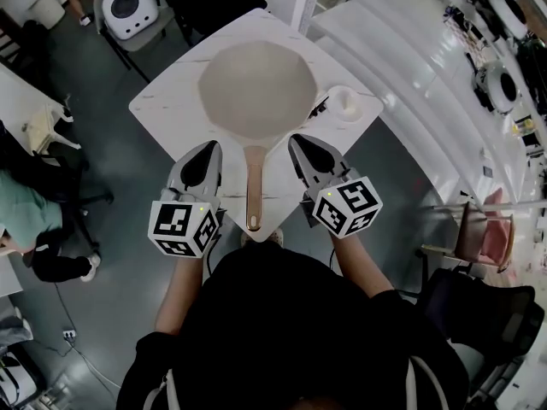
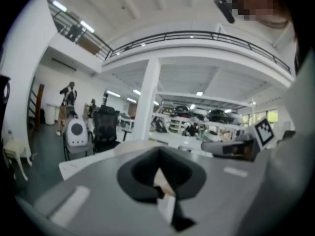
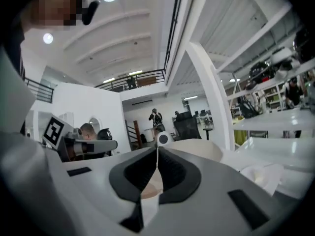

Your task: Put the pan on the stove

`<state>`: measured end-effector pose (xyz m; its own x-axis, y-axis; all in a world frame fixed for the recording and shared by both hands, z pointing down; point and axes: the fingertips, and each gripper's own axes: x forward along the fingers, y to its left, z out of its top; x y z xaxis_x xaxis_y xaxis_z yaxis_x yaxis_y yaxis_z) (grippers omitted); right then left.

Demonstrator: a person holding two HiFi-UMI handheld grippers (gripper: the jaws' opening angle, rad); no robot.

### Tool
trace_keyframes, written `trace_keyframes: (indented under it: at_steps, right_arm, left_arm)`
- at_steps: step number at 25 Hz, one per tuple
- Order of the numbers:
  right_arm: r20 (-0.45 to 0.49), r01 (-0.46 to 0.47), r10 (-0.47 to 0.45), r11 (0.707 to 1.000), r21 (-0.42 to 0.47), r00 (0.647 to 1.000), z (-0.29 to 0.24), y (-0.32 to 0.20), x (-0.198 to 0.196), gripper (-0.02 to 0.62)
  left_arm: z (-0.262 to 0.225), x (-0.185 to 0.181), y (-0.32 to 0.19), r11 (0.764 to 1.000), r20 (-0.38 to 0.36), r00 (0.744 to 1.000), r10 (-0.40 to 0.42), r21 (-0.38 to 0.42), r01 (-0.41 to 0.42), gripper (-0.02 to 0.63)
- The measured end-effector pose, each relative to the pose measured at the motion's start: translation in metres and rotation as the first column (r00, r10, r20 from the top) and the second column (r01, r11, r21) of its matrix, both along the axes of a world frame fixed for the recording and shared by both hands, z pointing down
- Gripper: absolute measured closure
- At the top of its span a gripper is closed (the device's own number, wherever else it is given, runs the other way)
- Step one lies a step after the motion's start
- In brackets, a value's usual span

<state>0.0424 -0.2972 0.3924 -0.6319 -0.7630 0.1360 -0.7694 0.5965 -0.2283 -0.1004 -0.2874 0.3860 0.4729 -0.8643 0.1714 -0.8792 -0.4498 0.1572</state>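
Observation:
A beige pan [image 1: 256, 88] rests on a white square table [image 1: 162, 109], and its wooden handle [image 1: 254, 186] points toward me. My left gripper [image 1: 211, 147] is just left of the handle and my right gripper [image 1: 297, 140] just right of it, both beside the pan's near rim. Each is shut with nothing between the jaws. In the left gripper view the shut left gripper [image 2: 158, 173] faces across the table. In the right gripper view the shut right gripper [image 3: 157, 154] points at the pan's rim [image 3: 197, 149]. No stove is clearly recognisable.
A small white round object [image 1: 344, 102] sits on the table's right corner, next to the pan. A long white counter [image 1: 427, 58] runs along the right. A chair with a white round-windowed box [image 1: 130, 8] stands at the back left, a pink chair [image 1: 483, 233] at the right.

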Motion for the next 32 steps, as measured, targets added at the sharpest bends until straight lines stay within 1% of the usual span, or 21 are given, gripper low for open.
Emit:
trace_keyframes:
  at_steps: [2,6,9,11,21,32]
  right_arm:
    - [-0.042,-0.050,0.053,0.996,0.070,0.998,-0.010,0.000,0.003,0.571]
    - [-0.127,-0.115,0.144,0.971,0.211,0.982,-0.027,0.004,0.007,0.571]
    - [-0.166,-0.128,0.175,0.956,0.264,0.970,-0.034,0.007,0.004,0.575]
    - [-0.161,-0.127,0.176,0.954,0.272,0.971,-0.035,0.008,0.003,0.575]
    - [-0.136,-0.149,0.189,0.955,0.255,0.973,-0.031,0.008,0.008,0.575]
    - [-0.134,-0.158,0.197,0.953,0.259,0.971,-0.031,0.008,0.010,0.575]
  left_arm:
    - [-0.009,0.001,0.000,0.998,0.039,0.999,-0.035,0.051,0.033,0.600]
    - [-0.020,0.001,0.004,0.989,0.063,0.993,-0.100,0.116,0.092,0.600]
    - [-0.025,0.003,0.007,0.983,0.088,0.990,-0.114,0.154,0.100,0.600]
    - [-0.025,0.005,0.007,0.982,0.099,0.989,-0.112,0.164,0.094,0.600]
    - [-0.022,0.012,0.006,0.985,0.095,0.991,-0.098,0.153,0.083,0.600]
    - [-0.021,0.014,0.007,0.984,0.102,0.989,-0.103,0.155,0.086,0.600]
